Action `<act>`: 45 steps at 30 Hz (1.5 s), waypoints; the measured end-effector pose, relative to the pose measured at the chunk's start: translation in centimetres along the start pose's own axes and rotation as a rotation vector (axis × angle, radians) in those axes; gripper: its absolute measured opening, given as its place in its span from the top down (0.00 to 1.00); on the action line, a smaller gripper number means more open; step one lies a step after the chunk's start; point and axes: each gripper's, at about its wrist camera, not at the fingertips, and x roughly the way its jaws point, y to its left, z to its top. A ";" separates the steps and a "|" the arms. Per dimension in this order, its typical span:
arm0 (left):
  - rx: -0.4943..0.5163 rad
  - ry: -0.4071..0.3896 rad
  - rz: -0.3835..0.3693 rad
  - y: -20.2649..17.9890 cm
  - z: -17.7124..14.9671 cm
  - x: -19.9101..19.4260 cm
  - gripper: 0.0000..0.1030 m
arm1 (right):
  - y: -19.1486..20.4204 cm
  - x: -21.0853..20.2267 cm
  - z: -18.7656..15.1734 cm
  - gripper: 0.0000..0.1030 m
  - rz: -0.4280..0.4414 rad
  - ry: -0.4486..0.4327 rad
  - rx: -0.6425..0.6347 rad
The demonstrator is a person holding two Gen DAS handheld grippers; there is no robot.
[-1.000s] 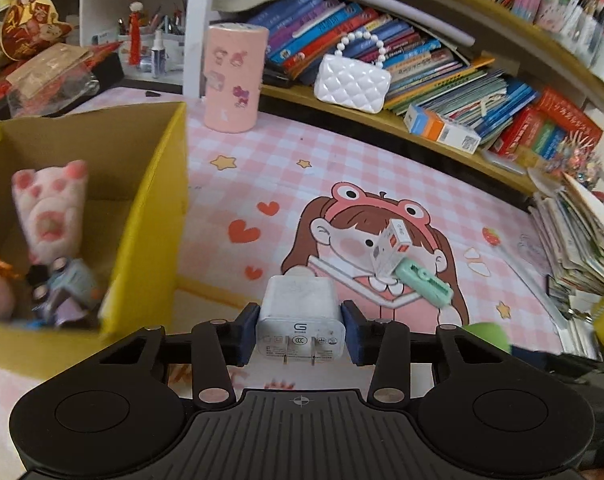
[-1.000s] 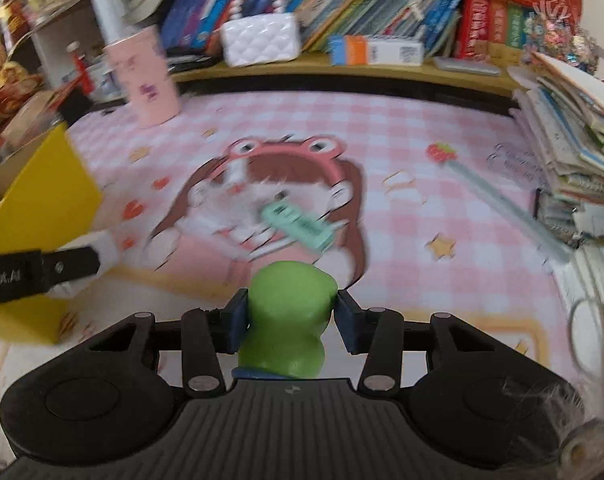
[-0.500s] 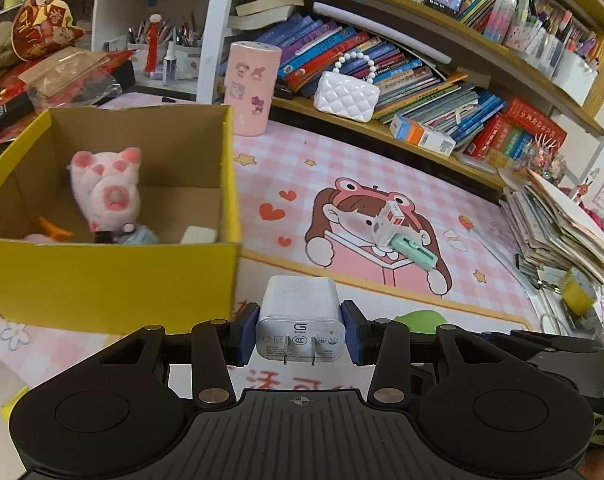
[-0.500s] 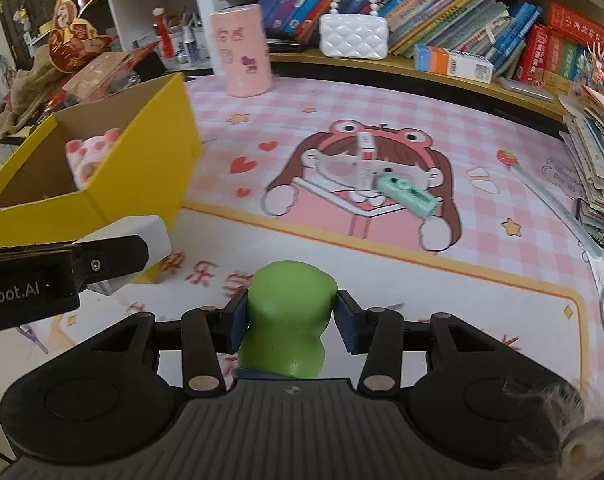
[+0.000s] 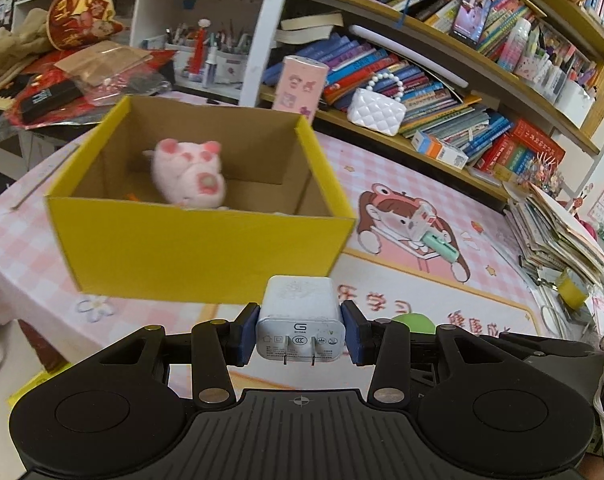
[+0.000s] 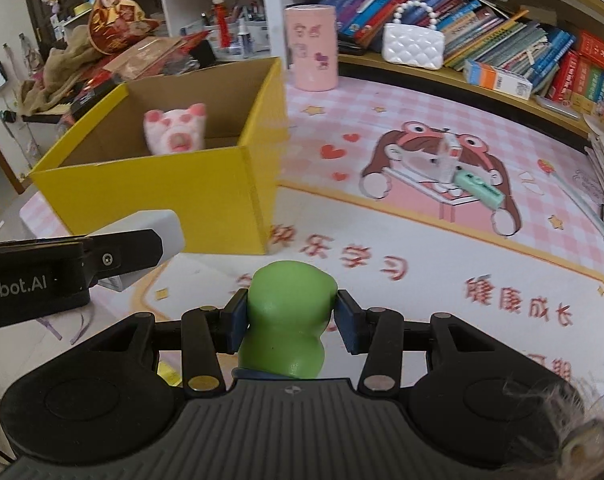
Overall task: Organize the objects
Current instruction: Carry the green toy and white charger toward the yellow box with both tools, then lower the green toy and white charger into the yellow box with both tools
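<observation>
My left gripper (image 5: 300,330) is shut on a white plug charger (image 5: 300,320), prongs facing the camera, in front of the near wall of a yellow cardboard box (image 5: 197,248). A pink plush pig (image 5: 187,174) lies inside the box. My right gripper (image 6: 289,314) is shut on a green rounded toy (image 6: 287,320), to the right of the box (image 6: 161,196); the left gripper's finger with the charger (image 6: 157,232) shows at its left. On the mat a small white carton (image 6: 449,160) and a mint green item (image 6: 480,188) lie together.
A pink cylinder (image 6: 312,48) and a white quilted purse (image 6: 413,46) stand at the back by the low bookshelf. Stacked papers and books (image 5: 558,232) line the right edge. Clutter and a shelf unit sit behind the box. The pink cartoon mat (image 6: 422,248) covers the table.
Both grippers have pulled back and swung left, each keeping its object. The yellow box has come from the left edge to the middle of both views, its inside showing.
</observation>
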 end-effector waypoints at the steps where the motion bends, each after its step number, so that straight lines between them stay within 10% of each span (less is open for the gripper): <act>1: -0.003 -0.001 0.002 0.5 -0.2 -0.4 0.60 | 0.6 0.0 -0.1 0.58 0.003 0.000 -0.002; 33: -0.089 -0.078 0.056 9.0 -2.6 -8.0 0.60 | 11.3 -2.9 -3.3 0.58 0.067 -0.034 -0.094; 45: -0.038 -0.228 0.098 8.5 3.8 -7.1 0.60 | 9.6 -4.0 3.5 0.58 0.051 -0.262 -0.047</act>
